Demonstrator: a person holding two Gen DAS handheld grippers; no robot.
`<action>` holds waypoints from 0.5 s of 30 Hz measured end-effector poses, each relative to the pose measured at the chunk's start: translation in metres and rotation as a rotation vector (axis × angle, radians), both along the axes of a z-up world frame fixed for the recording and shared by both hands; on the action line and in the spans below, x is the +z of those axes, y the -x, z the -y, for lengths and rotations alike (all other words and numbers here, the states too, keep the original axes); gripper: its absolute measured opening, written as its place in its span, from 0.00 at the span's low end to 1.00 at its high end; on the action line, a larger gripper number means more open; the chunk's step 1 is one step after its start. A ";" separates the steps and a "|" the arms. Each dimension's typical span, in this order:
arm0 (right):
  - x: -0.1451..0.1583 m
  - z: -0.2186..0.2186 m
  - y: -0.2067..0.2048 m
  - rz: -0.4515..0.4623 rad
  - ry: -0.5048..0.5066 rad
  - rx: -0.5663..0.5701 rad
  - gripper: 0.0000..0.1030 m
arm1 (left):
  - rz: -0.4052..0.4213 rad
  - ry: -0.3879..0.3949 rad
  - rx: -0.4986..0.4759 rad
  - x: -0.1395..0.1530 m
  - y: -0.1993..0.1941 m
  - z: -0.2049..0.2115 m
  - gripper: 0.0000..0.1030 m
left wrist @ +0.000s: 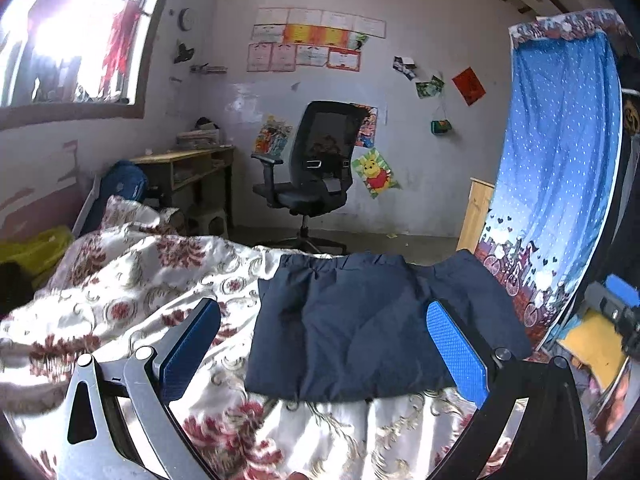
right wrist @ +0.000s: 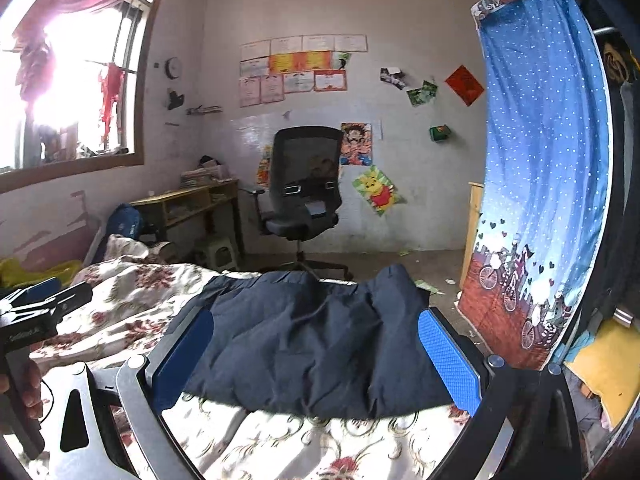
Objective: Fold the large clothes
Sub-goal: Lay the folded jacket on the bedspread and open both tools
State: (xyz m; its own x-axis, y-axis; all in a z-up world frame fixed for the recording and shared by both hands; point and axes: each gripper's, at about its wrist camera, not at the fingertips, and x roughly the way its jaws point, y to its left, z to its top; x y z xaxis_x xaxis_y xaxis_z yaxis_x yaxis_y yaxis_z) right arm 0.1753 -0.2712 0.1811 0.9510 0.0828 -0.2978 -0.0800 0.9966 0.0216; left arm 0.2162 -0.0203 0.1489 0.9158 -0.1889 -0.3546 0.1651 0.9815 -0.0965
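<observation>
A dark navy garment [left wrist: 360, 328] lies folded into a compact rectangle on the floral bedspread [left wrist: 152, 280]. It also shows in the right wrist view [right wrist: 312, 344]. My left gripper [left wrist: 324, 344] is open and empty above the garment's near left part; its blue fingers [left wrist: 456, 356] stand wide apart. My right gripper [right wrist: 316, 356] is open and empty, hovering over the garment's near edge, with its blue fingers [right wrist: 448, 356] on either side. The left gripper's body [right wrist: 36, 316] and the hand holding it show at the left of the right wrist view.
The bedspread [right wrist: 132, 300] covers the bed. A black office chair [left wrist: 316, 172] and a wooden desk [left wrist: 188, 168] stand by the far wall. A blue dotted curtain [left wrist: 560, 168] hangs at the right. A yellow item [right wrist: 608, 364] lies at the far right.
</observation>
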 end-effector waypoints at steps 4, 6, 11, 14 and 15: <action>0.000 -0.005 0.022 0.007 0.000 0.029 1.00 | -0.011 0.003 0.014 0.000 0.025 0.001 0.98; 0.000 -0.007 0.035 0.019 0.002 0.029 1.00 | -0.013 -0.003 0.030 0.000 0.038 0.001 0.98; -0.001 -0.011 0.061 0.049 -0.008 0.045 1.00 | -0.017 0.007 0.034 -0.003 0.070 0.002 0.98; -0.004 -0.013 0.076 0.059 -0.016 0.048 1.00 | -0.015 0.001 0.024 -0.009 0.088 0.003 0.98; -0.005 -0.014 0.079 0.059 -0.017 0.048 1.00 | -0.013 -0.009 0.024 -0.011 0.094 0.005 0.98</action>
State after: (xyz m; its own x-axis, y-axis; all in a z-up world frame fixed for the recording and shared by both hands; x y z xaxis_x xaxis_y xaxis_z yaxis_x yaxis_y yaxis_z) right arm 0.0965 -0.2574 0.1759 0.9618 0.1330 -0.2394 -0.1290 0.9911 0.0324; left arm 0.1221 -0.0250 0.1378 0.9155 -0.1634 -0.3677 0.1401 0.9861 -0.0893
